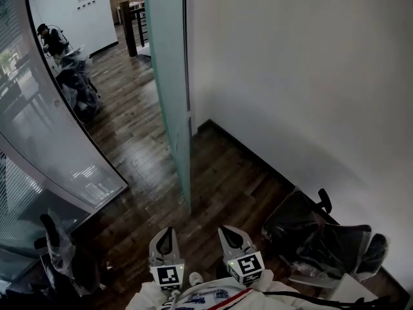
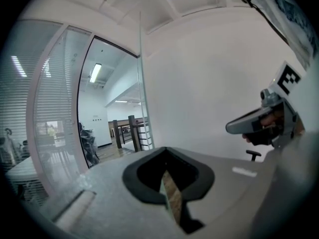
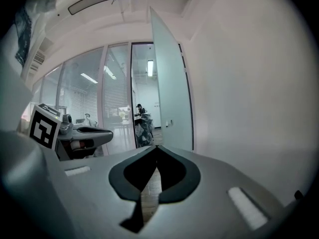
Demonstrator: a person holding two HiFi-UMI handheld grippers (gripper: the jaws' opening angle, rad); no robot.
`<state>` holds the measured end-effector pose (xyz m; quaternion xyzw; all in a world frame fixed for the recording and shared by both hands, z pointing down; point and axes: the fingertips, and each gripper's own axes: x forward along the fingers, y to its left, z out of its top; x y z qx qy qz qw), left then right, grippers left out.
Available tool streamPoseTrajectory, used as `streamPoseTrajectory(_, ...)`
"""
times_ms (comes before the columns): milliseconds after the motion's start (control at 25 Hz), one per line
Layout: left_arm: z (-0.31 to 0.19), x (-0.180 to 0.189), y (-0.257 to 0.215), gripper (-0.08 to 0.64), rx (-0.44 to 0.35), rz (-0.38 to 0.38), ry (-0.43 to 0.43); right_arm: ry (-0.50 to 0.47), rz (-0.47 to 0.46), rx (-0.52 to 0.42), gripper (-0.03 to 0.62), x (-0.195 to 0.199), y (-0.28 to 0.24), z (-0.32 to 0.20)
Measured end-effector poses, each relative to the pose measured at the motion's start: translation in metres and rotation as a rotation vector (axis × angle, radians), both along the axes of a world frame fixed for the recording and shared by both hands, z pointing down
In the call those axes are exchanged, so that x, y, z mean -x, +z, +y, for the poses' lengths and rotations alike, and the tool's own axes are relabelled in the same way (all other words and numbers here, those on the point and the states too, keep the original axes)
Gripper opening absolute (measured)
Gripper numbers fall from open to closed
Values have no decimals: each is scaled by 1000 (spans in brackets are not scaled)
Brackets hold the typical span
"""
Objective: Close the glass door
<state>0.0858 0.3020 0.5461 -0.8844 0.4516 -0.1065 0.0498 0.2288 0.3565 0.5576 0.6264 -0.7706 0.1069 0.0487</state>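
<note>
The frosted glass door (image 1: pixel 169 76) stands open, swung in near the white wall, with its free edge towards me. In the left gripper view the door (image 2: pixel 141 83) shows as a thin edge ahead; in the right gripper view the door (image 3: pixel 172 96) shows as a pale green panel with a small handle. My left gripper (image 1: pixel 167 231) and right gripper (image 1: pixel 228 230) are side by side at the bottom of the head view, well short of the door. Both point towards it. The left gripper (image 2: pixel 166 149) is shut and empty. The right gripper (image 3: pixel 157 147) is also shut and empty.
A curved glass wall (image 1: pixel 58 141) runs along the left. Plastic-wrapped office chairs (image 1: pixel 322 244) stand against the white wall (image 1: pixel 297 76) at the right, and another chair (image 1: pixel 64 257) is at lower left. A person (image 1: pixel 48 39) sits far down the wooden floor (image 1: pixel 135 141).
</note>
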Motion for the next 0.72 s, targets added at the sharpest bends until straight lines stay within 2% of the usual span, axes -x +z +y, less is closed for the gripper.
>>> streamPoseTrajectory(280, -36, -50, -1, 2, -48, -17, -51, -78, -23, -23, 6, -49, -4, -53)
streamPoseTrajectory(440, -50, -77, -15, 2, -27, -39, -78, -129, -34, -25, 6, -71, -2, -77)
streamPoseTrajectory(720, -67, -100, -13, 2, -18, -50, -185, -246, -66, -27, 6, -103, 4, -102)
